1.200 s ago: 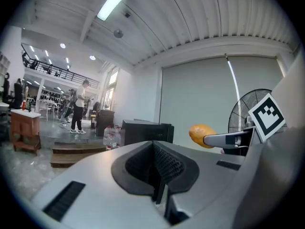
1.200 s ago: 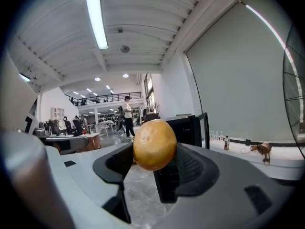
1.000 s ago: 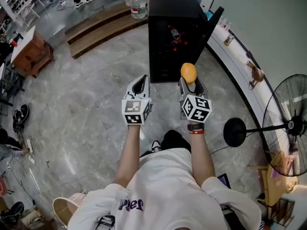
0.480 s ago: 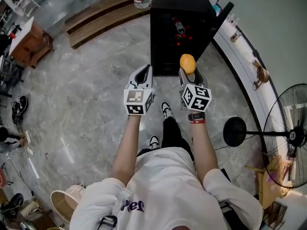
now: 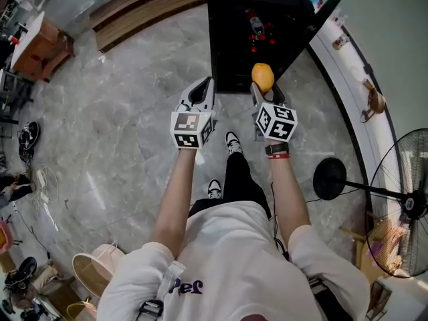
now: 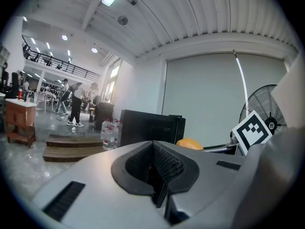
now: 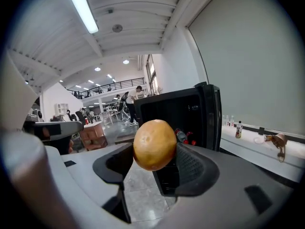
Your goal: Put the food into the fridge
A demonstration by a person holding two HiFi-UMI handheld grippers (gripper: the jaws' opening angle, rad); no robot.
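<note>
An orange sits between the jaws of my right gripper, which is shut on it. Straight ahead stands the small black fridge with its door swung open to the right; bottles with red caps lie on a shelf inside. My left gripper is held beside the right one, shut with nothing in it. In the left gripper view the orange shows past the jaws, with the fridge behind.
Grey marble floor all round. A standing fan is at the right, a white ledge with small things runs along the wall, wooden steps lie left of the fridge, and water bottles stand beside it. People stand far off.
Both grippers and the person have come closer to the fridge, which now sits nearer in the head view. The orange stays in the right gripper.
</note>
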